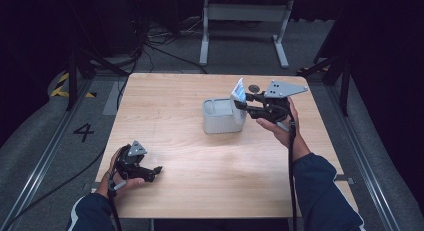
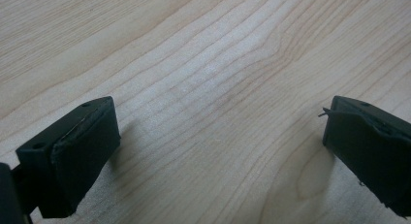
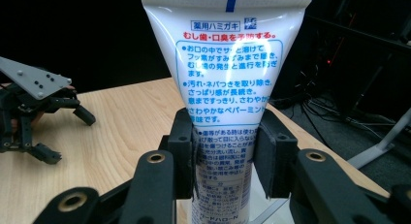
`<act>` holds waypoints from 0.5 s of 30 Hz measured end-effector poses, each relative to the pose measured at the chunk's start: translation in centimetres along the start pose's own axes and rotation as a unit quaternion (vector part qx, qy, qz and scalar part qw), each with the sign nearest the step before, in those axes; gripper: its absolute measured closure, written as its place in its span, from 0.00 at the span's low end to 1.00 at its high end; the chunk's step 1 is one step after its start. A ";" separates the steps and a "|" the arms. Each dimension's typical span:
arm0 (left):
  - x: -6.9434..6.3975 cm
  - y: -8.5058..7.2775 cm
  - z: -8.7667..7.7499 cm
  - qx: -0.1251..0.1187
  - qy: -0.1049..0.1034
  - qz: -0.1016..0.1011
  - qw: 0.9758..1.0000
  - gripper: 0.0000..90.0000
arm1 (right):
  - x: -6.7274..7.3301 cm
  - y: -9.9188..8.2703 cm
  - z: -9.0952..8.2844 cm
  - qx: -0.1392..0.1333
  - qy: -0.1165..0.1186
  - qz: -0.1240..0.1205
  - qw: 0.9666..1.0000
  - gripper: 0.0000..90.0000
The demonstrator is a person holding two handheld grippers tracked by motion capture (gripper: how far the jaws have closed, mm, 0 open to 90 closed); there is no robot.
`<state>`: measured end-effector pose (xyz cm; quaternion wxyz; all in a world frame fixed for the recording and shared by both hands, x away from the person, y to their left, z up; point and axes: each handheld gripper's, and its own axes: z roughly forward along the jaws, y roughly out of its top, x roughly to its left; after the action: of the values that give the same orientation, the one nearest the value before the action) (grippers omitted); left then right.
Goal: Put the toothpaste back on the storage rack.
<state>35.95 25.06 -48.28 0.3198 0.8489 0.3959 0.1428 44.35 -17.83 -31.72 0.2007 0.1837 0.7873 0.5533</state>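
A white toothpaste tube (image 3: pixel 228 73) with blue and red Japanese print stands upright, crimped end up, between the black jaws of my right gripper (image 3: pixel 224 153), which is shut on its lower body. From the high view the tube (image 1: pixel 238 91) sits at the right edge of a grey rectangular container (image 1: pixel 220 116), with the right gripper (image 1: pixel 240 102) beside it. My left gripper (image 1: pixel 156 172) rests low near the table's front left, held in a hand. Its two black pads (image 2: pixel 77 151) stand wide apart over bare wood; the gripper (image 2: pixel 218 151) is open with nothing in it.
The light wooden table (image 1: pixel 200 166) has bare wood in front of and around the container. A white metal frame (image 1: pixel 245 21) and cables lie on the grey floor beyond the far edge. A floor marking "4" (image 1: pixel 83 132) is at the left.
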 end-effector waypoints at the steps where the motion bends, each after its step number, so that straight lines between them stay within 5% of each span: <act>1: 0.0 0.0 0.0 0.000 0.000 0.000 1.000 0.00 | -0.1 0.1 0.1 0.000 0.000 0.002 1.000 0.72; 15: 0.0 0.0 0.0 0.000 0.000 0.001 1.000 0.00 | -1.5 0.6 1.4 -0.004 -0.018 0.015 1.000 0.72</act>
<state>35.96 25.06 -48.29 0.3202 0.8490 0.3953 0.1428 46.35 -17.29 -31.38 0.2077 0.2046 0.7782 0.5562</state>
